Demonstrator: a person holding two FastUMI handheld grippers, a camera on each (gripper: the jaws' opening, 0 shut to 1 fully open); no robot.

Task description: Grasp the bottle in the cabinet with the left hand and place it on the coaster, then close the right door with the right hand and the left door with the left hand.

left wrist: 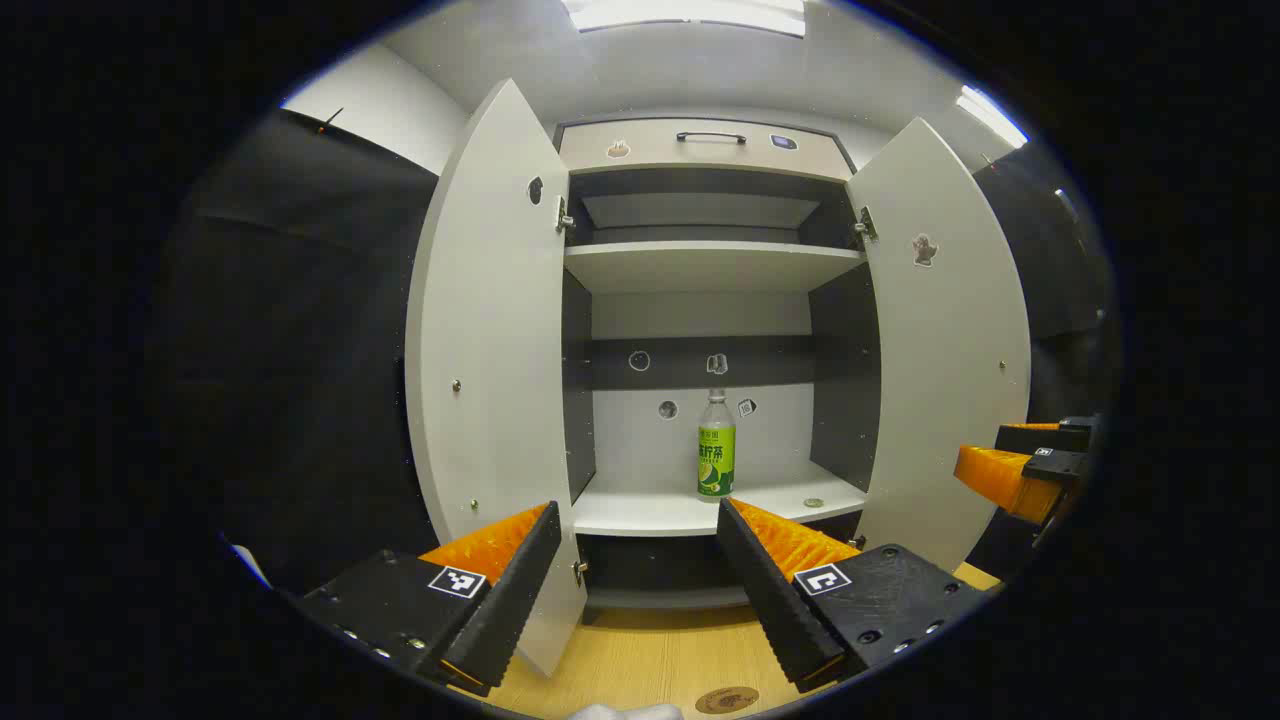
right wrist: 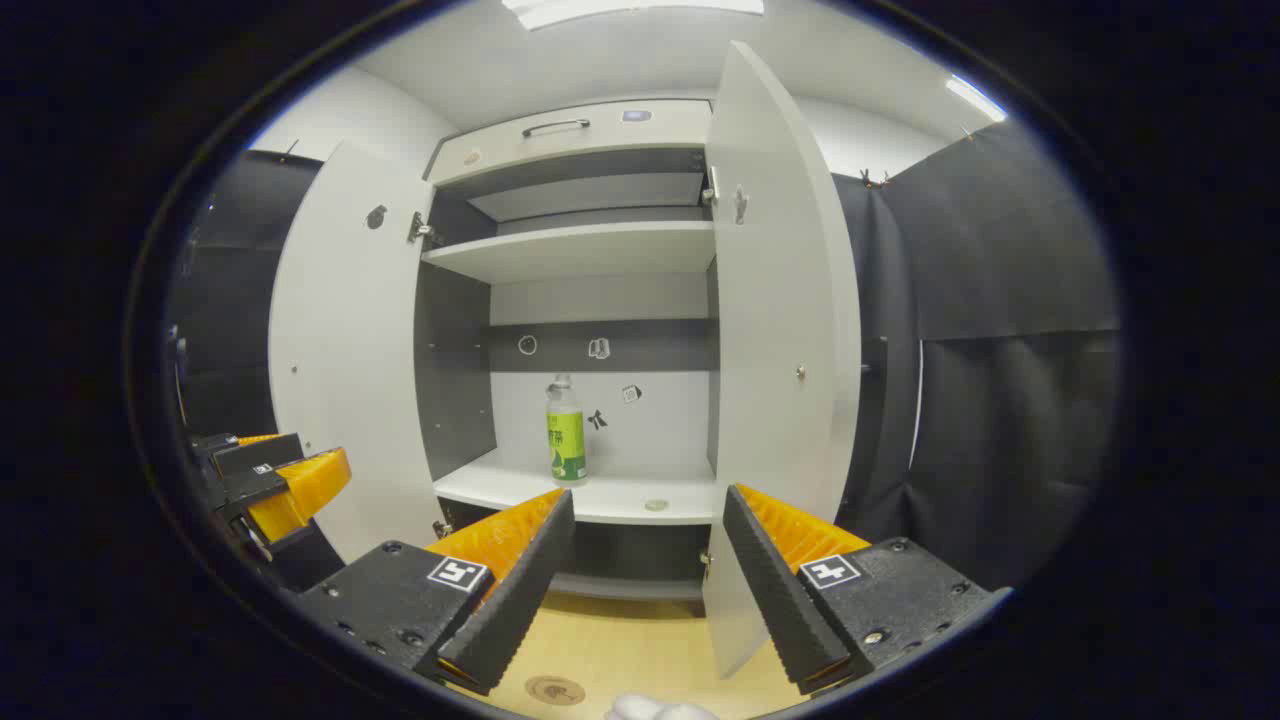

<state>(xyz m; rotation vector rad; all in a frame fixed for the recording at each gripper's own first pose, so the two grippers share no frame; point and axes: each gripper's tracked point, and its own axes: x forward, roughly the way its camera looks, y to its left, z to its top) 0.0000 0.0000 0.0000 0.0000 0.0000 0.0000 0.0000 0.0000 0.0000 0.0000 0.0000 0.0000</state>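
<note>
A clear bottle with a green label stands upright on the cabinet's lower shelf, and the right gripper view has the bottle on that shelf too. Both cabinet doors stand wide open: the left door and the right door. A round brown coaster lies on the wooden table, seen also as the coaster. My left gripper is open, well short of the bottle. My right gripper is open too, near the right door's edge.
The wooden table top runs in front of the cabinet. An upper shelf and a drawer with a dark handle sit above. A small round object lies on the lower shelf to the bottle's right. Black cloth walls flank both sides.
</note>
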